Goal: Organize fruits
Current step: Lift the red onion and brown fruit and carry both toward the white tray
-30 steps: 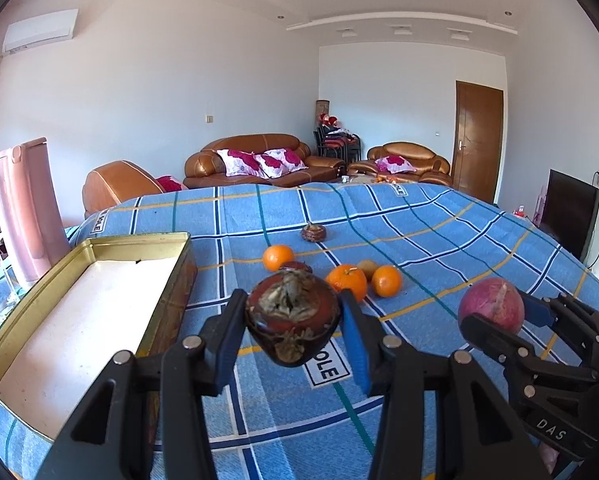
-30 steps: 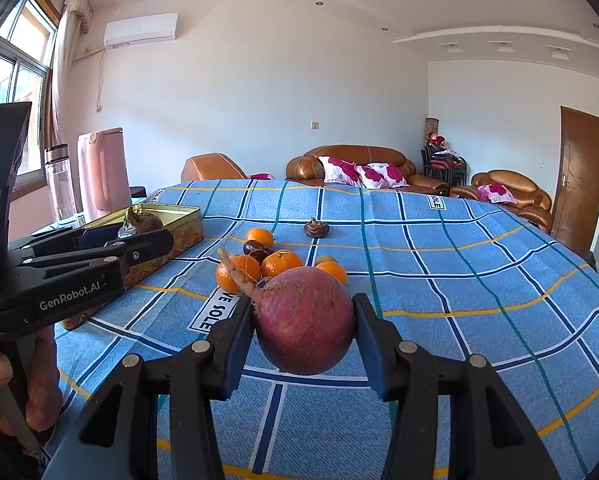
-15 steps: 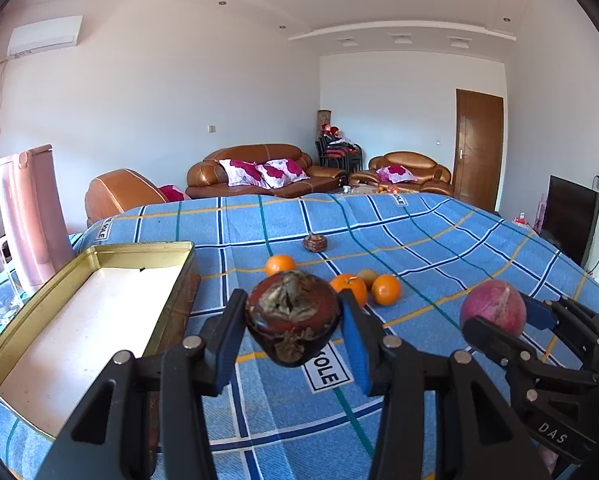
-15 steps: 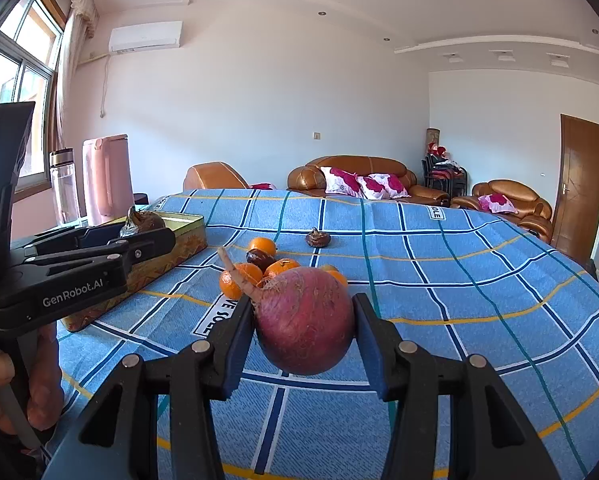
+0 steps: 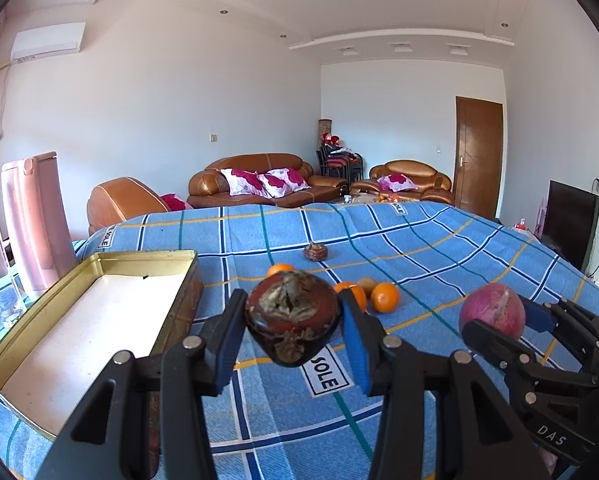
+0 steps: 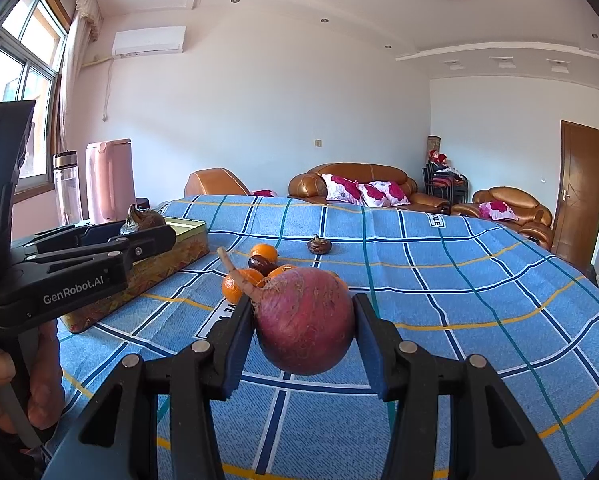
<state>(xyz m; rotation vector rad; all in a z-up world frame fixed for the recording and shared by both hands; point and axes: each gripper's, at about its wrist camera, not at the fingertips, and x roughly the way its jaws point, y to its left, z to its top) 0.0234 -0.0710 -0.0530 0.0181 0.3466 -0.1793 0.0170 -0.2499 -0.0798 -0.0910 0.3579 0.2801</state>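
Left wrist view: the left gripper (image 5: 293, 328) sits at lower centre, both fingers clamped on a dark brown fruit (image 5: 292, 317) w/ a dried, papery crown, held above the cloth. To the lower left is an open gold metal tin (image 5: 139, 258), pale inner floor bare. The right gripper (image 5: 503, 326) comes in from the lower right edge, closed on a round purple-red fruit (image 5: 492, 313).

A blue checked tablecloth (image 5: 419, 248) w/ yellow, white and green lines fills the middle of the frame. On it, just behind the held brown fruit, a cluster: three oranges (image 5: 385, 297) and a small tan fruit (image 5: 366, 284), close together. Further back, apart from them, a small brown fruit (image 5: 315, 251) sits alone near centre.

Right wrist view: the right gripper (image 6: 304, 322) is at lower centre, fingers pressed on either side of the purple-red fruit (image 6: 304, 320), its stem pointing up-left. The left gripper (image 6: 139, 232) reaches in from the left edge, the brown fruit (image 6: 141, 216) poking above its fingers, in front of the tin (image 6: 179, 252). A hand (image 6: 3, 384) shows at lower left, gripping the handle. The oranges (image 6: 264, 252) and a dark fruit (image 6: 260, 263) lie just behind the held fruit; the lone brown fruit (image 6: 319, 245) is beyond, centre frame.

Background: brown leather sofas (image 6: 355, 186) w/ pink-flowered cushions, a pink jug (image 6: 109, 178) and a clear bottle (image 6: 67, 186) at mid-left.
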